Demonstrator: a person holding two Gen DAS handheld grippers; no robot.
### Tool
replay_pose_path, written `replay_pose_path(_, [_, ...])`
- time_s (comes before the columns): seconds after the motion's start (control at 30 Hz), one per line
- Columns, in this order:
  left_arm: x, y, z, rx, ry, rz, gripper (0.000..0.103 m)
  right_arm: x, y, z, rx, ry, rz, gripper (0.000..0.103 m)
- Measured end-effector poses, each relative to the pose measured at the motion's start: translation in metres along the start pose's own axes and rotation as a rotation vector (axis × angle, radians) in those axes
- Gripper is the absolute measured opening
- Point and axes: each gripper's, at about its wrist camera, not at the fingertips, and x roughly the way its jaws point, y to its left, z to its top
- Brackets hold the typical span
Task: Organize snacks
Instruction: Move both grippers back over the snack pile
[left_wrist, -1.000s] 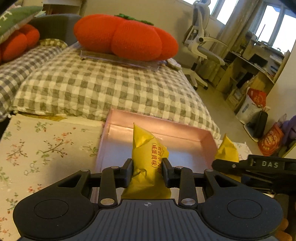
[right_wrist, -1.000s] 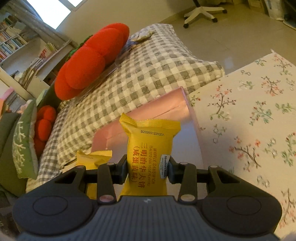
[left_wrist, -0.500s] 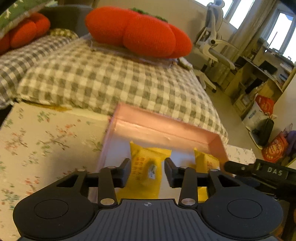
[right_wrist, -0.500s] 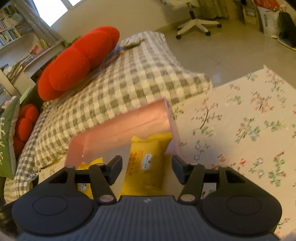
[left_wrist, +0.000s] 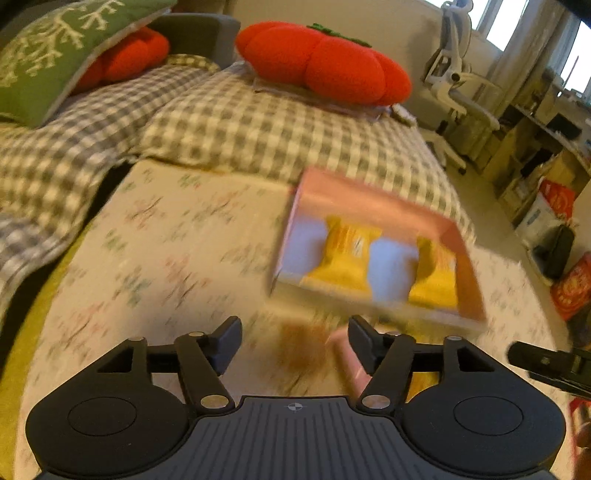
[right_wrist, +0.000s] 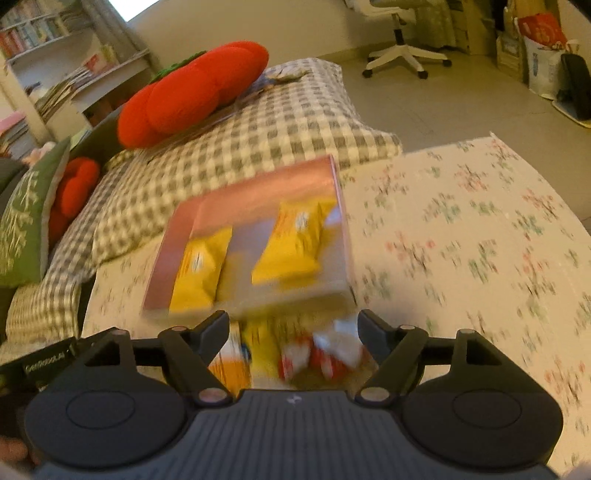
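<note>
Lying side by side in the pink box (right_wrist: 255, 192), two yellow wafer packets, one to the left (right_wrist: 197, 269) and one to the right (right_wrist: 291, 247), rest flat on its floor with a bare gap between them, a neat spacing that leaves room for more rows. The box sits on the floral-clothed table (right_wrist: 461, 240), its far edge close against the checked bedding (right_wrist: 240, 147), so it is within easy reach of both hands.

Both tools have let go. The left gripper (left_wrist: 294, 341) has its jaws spread with nothing between them, having just been opening; the right gripper (right_wrist: 291, 332) likewise stands wide and empty, its jaws also just opened. Each is apart from the box, on the near side of it, which suggests the placing step is finished and the hands are free for the next pick.

Just beyond the right gripper's fingertips lies a blurred heap of loose snacks (right_wrist: 295, 350), yellow, red and white wrappers near the box's near wall. Those are probably next. In the left wrist view a brown smear and a pink shape sit near the fingers, too blurred to name.
</note>
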Motion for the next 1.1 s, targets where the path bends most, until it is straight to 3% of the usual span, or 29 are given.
replay_pose_path(0.17, [-0.021,0.015,-0.04,-0.023,-0.005,0.101,0.076,-0.015,-0.008,-0.037,-0.045,0.024,-0.061,0.082])
replay_pose_path(0.23, [-0.025,0.018,-0.043,-0.012,-0.005,0.116,0.078,-0.024,-0.001,-0.04,-0.079,-0.021,-0.057,0.085])
replay_pose_path(0.3, [-0.027,0.02,-0.044,0.01,-0.028,0.127,0.086,-0.023,0.002,-0.043,-0.097,-0.024,-0.064,0.087])
replay_pose_path(0.37, [-0.024,0.021,-0.047,0.02,-0.034,0.14,0.087,-0.017,0.009,-0.043,-0.143,-0.012,-0.074,0.087])
replay_pose_path(0.53, [-0.015,0.021,-0.055,-0.019,0.019,0.051,0.088,-0.018,0.016,-0.05,-0.214,-0.014,-0.063,0.091])
replay_pose_path(0.67, [-0.008,0.008,-0.061,0.055,0.034,0.068,0.089,-0.011,0.015,-0.053,-0.214,0.021,-0.083,0.091])
replay_pose_path(1.1, [0.003,0.017,-0.064,0.009,0.069,0.068,0.088,-0.004,0.009,-0.059,-0.184,0.082,-0.117,0.091])
